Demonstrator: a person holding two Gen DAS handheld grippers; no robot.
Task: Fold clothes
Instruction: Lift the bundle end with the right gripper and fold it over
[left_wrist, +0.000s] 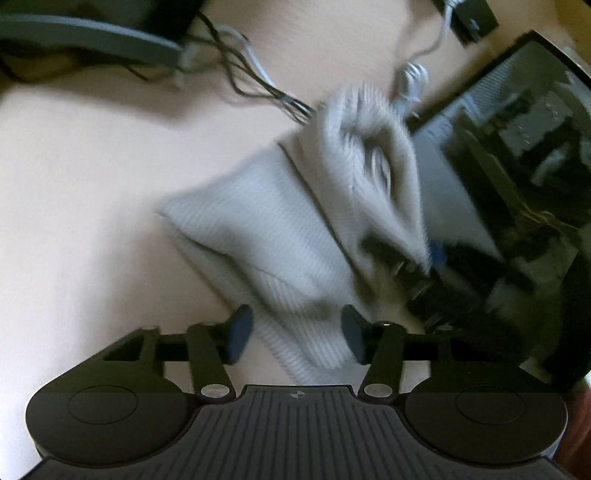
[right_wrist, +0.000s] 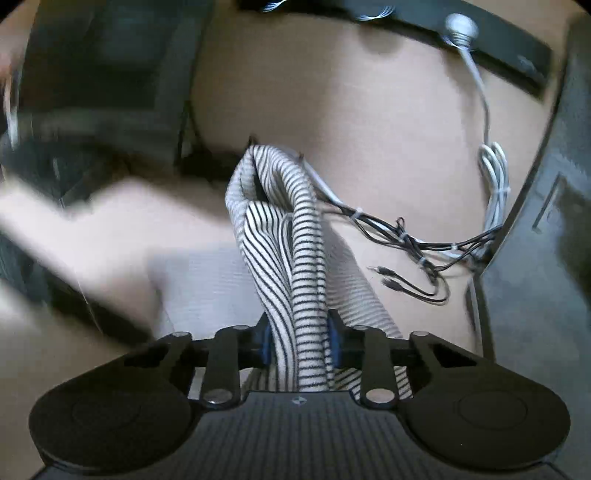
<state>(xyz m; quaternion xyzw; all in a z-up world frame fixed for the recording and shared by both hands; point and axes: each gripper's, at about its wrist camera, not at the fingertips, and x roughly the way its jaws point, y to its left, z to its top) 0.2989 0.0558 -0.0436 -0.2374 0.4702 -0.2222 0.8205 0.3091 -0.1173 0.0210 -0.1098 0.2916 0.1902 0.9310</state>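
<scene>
Mid-fold: right gripper (right_wrist: 300, 341) clenched on bunched edge of striped knit garment (right_wrist: 295, 258), lifted above beige table (right_wrist: 388, 129). Left gripper (left_wrist: 297, 334) released, 2 pads astride flat lower part, holding nothing. Next, likely: carry lifted edge across, lay flat; avoid cable bundle (right_wrist: 424, 247) nearby.

the striped garment (right_wrist: 295, 266) is soft ribbed knit cloth, matt, cream with dark lines. the desk (left_wrist: 81, 184) looks smooth, pale and matt. the right claw (right_wrist: 300, 343) is matt black plastic with blue pads (right_wrist: 334, 341) and shiny metal pivot screws. at 2 o'clock, thin rubbery cables (right_wrist: 424, 243).
</scene>
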